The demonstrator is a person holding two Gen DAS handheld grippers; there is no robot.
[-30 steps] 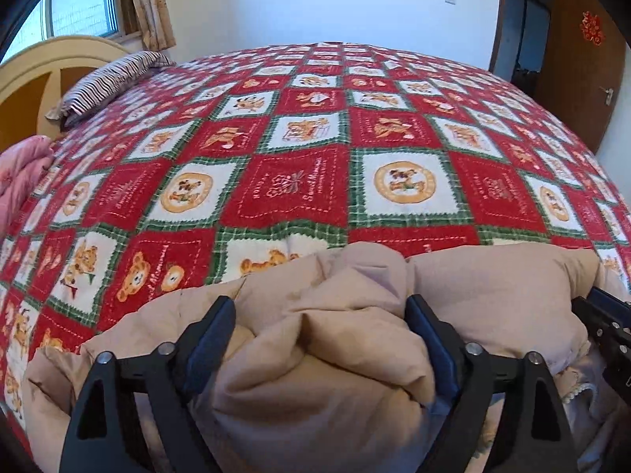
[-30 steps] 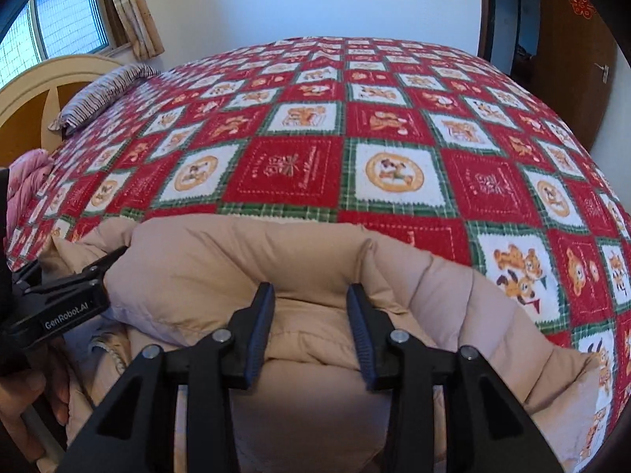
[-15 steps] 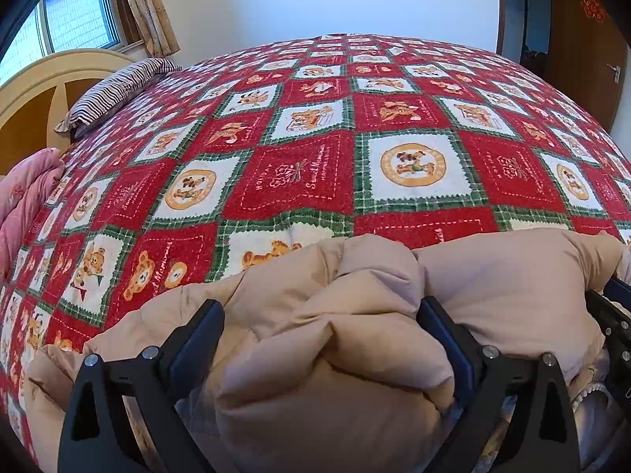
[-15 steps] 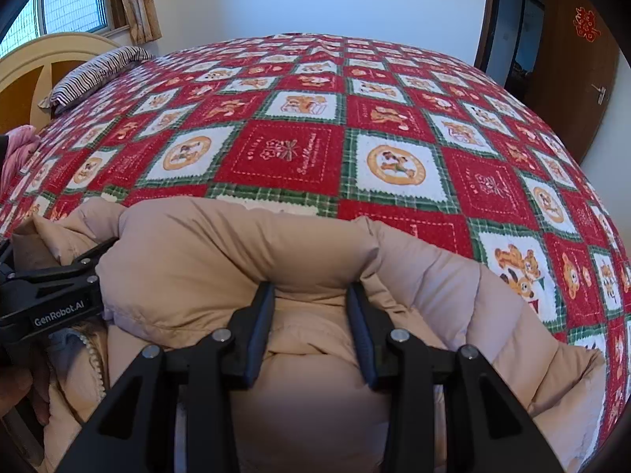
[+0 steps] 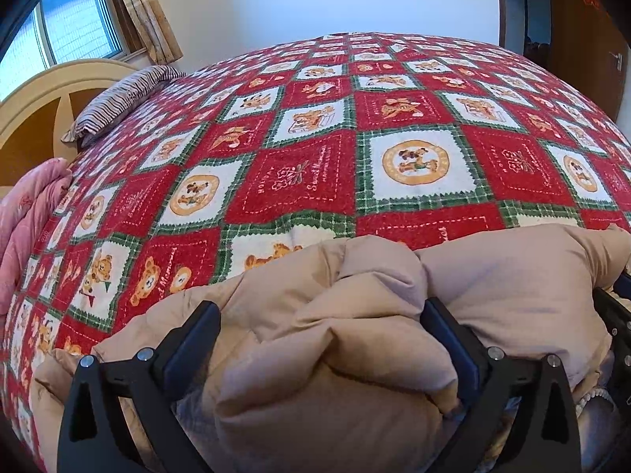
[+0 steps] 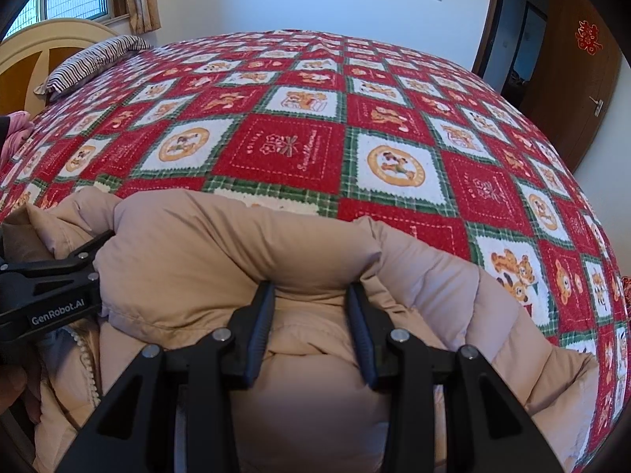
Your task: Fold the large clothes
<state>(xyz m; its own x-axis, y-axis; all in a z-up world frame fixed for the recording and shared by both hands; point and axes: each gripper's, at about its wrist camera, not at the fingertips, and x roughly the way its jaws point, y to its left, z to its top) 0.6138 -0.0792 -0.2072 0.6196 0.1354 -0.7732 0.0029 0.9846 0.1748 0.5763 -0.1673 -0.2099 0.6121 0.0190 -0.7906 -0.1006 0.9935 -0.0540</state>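
Observation:
A beige puffer jacket (image 5: 512, 276) lies bunched at the near edge of the bed; it also shows in the right wrist view (image 6: 221, 244). My left gripper (image 5: 319, 315) has its jaws wide apart with a thick fold of the jacket bulging between them. My right gripper (image 6: 311, 299) is shut on a fold of the jacket, its jaws pressed into the padding. The left gripper's body shows in the right wrist view (image 6: 51, 287) at the left edge, next to the jacket's zipper (image 6: 88, 358).
The bed is covered by a red, green and white bear-print blanket (image 5: 315, 173). A striped pillow (image 5: 122, 98) and a wooden headboard (image 5: 35, 110) are at the far left, pink bedding (image 5: 27, 205) at the left edge. A brown door (image 6: 572, 79) stands at the right.
Both grippers have tilted and moved slightly forward with the jacket. The left jaws have spread a little wider around the fold. The right grip is unchanged.

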